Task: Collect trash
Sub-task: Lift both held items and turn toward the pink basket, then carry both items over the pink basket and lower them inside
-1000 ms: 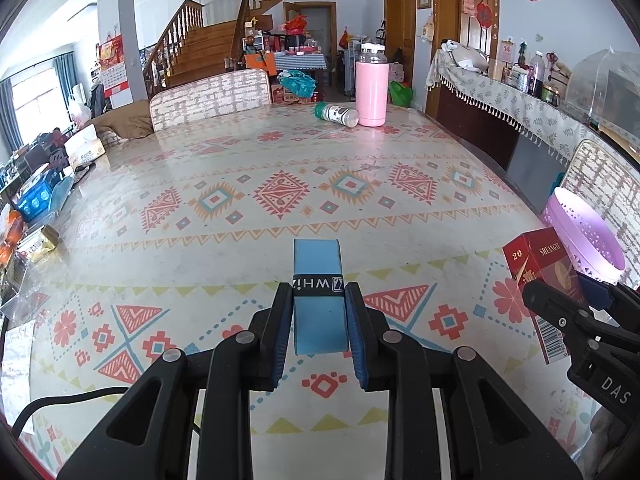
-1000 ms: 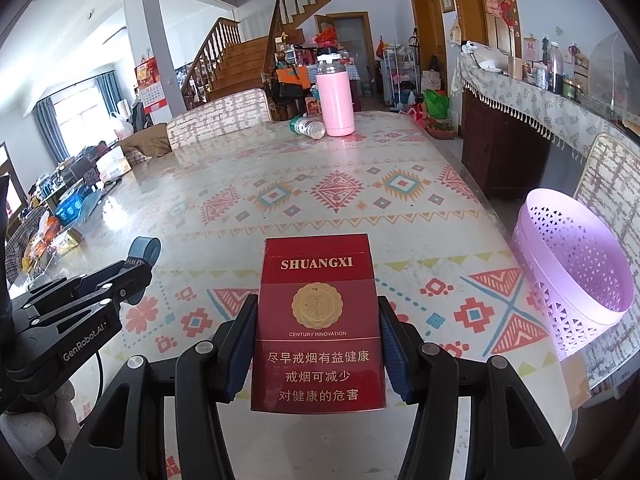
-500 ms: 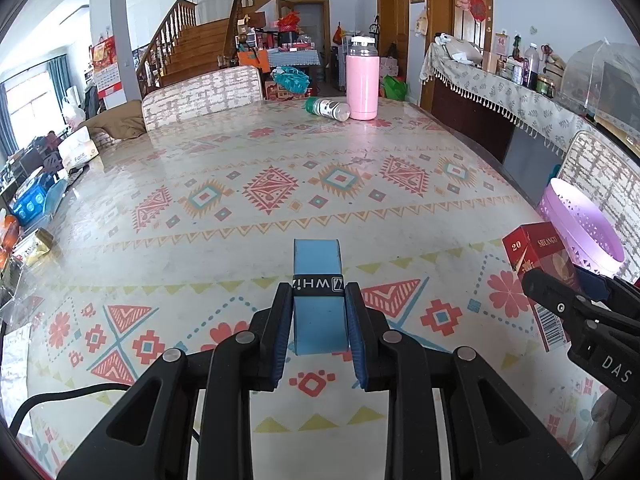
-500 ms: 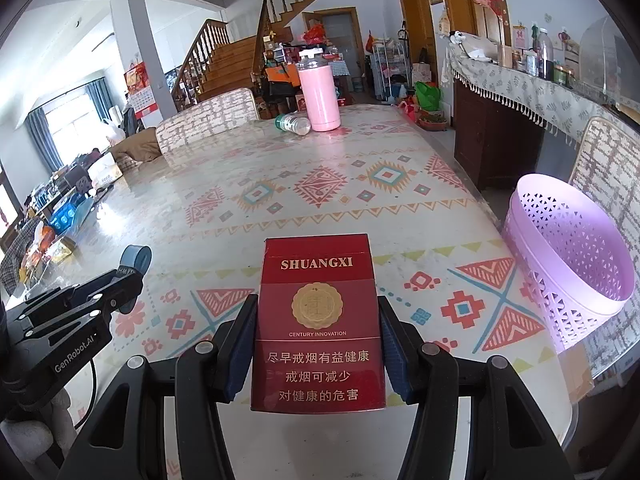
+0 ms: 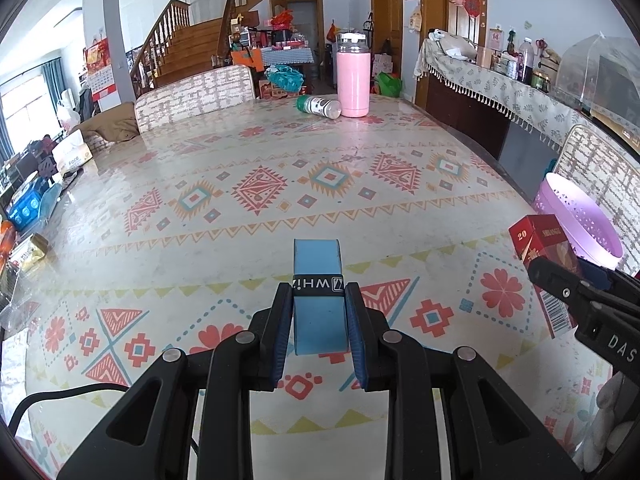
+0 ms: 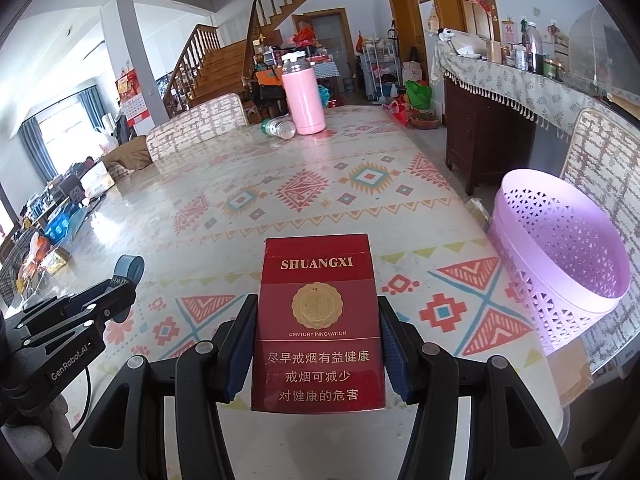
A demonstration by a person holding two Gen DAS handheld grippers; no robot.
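The left gripper (image 5: 319,316) is clenched on a small light-blue roll with a black printed band (image 5: 318,280), its blue-padded fingers (image 5: 280,332) pressing the roll's two flat sides so that the roll stands up between them, above the patterned tablecloth of the long dining table (image 5: 248,184). The right gripper (image 6: 318,344) is clenched on a dark red cardboard cigarette pack with a gold medallion and white lettering (image 6: 318,320), held upright with its printed face toward the camera and its pads tight against the pack's narrow edges. Seen from the right wrist, the left gripper sits low to the left of the right one, with the blue roll poking out at its tip; seen from the left wrist, the red pack and the right gripper's black frame stand at the far right. Just right of the right gripper, near the table's edge, a lilac perforated plastic waste basket (image 6: 560,248) stands with its mouth open, apart from the pack. Far ahead of both grippers, at the table's other end, a tall pink insulated bottle with a clear lid (image 5: 352,76) stands upright, and a clear plastic bottle with a green label (image 5: 318,106) lies on its side just beside it.
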